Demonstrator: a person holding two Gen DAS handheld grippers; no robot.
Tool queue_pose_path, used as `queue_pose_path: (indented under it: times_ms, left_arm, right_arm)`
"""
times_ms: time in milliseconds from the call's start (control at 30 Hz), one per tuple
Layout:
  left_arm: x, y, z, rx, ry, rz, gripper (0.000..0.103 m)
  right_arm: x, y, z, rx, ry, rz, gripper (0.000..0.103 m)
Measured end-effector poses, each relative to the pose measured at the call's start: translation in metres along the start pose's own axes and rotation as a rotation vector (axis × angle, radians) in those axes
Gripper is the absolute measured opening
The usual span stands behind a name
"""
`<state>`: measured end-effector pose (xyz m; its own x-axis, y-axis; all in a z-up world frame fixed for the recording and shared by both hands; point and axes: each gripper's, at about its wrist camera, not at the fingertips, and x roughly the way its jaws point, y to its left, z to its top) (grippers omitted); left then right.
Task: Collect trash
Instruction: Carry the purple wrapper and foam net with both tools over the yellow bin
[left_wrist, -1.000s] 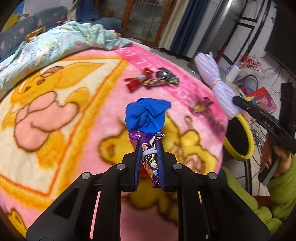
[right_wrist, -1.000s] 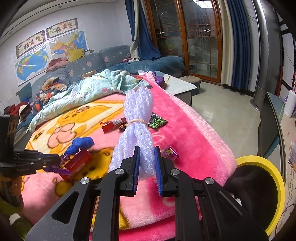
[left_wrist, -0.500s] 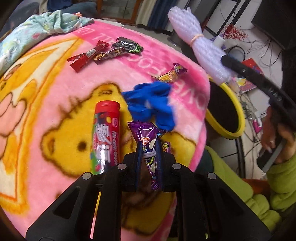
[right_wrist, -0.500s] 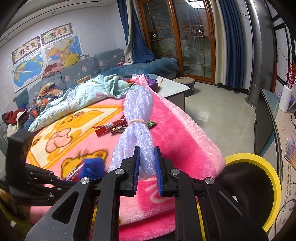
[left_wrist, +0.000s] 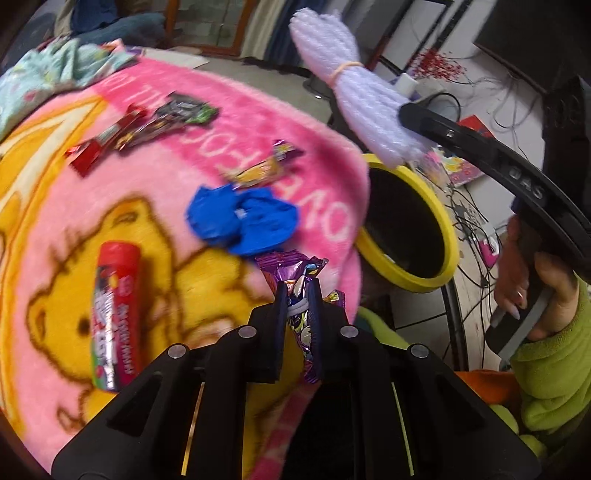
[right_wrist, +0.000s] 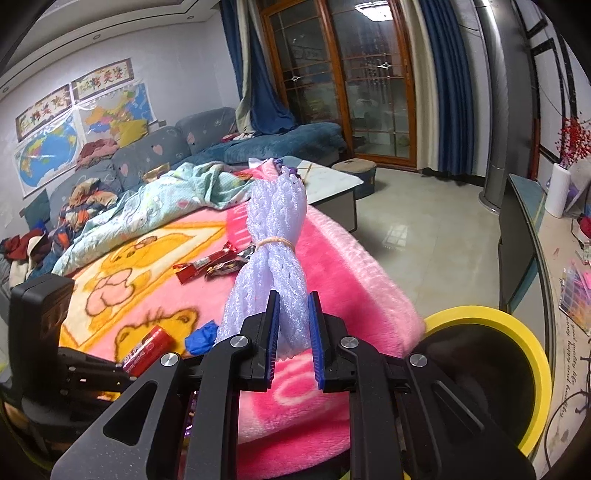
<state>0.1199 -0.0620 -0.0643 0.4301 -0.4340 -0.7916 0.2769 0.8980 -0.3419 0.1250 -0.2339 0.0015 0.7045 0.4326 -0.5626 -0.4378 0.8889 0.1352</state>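
My left gripper (left_wrist: 297, 295) is shut on a purple snack wrapper (left_wrist: 295, 273), held over the near right edge of the pink blanket (left_wrist: 325, 173). My right gripper (right_wrist: 293, 317) is shut on a bundle of white foam netting (right_wrist: 277, 251) tied with a rubber band; it also shows in the left wrist view (left_wrist: 354, 92), above the bin. The yellow-rimmed black bin (left_wrist: 439, 236) stands just right of the blanket's edge, and shows in the right wrist view (right_wrist: 532, 347). On the blanket lie a blue crumpled piece (left_wrist: 240, 218), a red candy tube (left_wrist: 114, 314) and several wrappers (left_wrist: 147, 129).
A small wrapper (left_wrist: 266, 166) lies near the blanket's right edge. A teal quilt (right_wrist: 155, 206) is bunched at the far side of the blanket. A low table (right_wrist: 328, 184) and sofa (right_wrist: 177, 144) stand beyond. Cables and papers (left_wrist: 472, 166) lie on the floor past the bin.
My left gripper has swung right with the purple wrapper, closer to the bin. The blue piece and red tube now lie further left in view. The right gripper still holds the netting.
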Motion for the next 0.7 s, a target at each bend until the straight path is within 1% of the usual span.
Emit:
queue_pose_path:
  times_ms: [167, 400, 700]
  left_arm:
    - [0.003, -0.019, 0.009, 0.021, -0.019, -0.04, 0.006]
    - [0.012, -0.046, 0.027, 0.05, -0.039, -0.075, 0.006]
    - [0.035, -0.083, 0.048, 0.102, -0.049, -0.121, 0.006]
  right_arm:
    - [-0.006, -0.016, 0.002, 0.025, -0.017, -0.029, 0.015]
    - [-0.019, -0.042, 0.002, 0.061, -0.045, -0.079, 0.015]
    - [-0.038, -0.083, -0.007, 0.122, -0.069, -0.167, 0.015]
